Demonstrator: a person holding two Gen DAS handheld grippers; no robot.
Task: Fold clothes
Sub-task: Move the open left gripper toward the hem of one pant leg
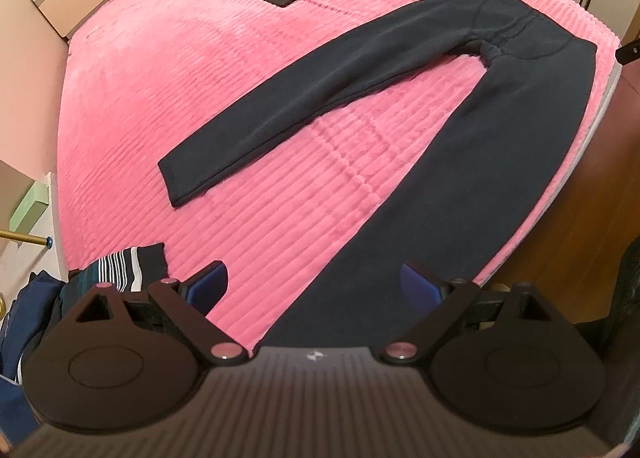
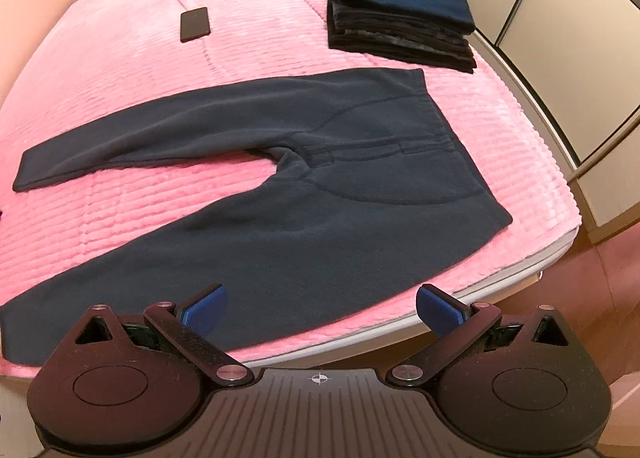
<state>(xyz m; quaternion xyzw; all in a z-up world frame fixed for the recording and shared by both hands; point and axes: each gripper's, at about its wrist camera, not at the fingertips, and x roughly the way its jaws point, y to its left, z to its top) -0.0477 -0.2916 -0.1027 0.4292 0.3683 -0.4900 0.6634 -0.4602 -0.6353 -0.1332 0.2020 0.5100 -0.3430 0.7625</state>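
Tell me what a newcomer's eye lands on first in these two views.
First, the dark navy trousers spread flat with legs splayed apart across the bright pink ribbed bedspread. Beyond the waistband, near the bed's far corner, stands a neat stack of folded dark clothes, and a black phone lies alone on the pink. Both the left gripper and right gripper are open at the bed's near edge, holding nothing.

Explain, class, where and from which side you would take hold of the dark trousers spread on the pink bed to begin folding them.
Probably at the near leg's hem and the near waistband corner of the trousers, coming from the bed's near edge. They lie flat with legs splayed, so thin edges suit open jaws. The left gripper hovers over the near leg; the right gripper is nearer the waist.
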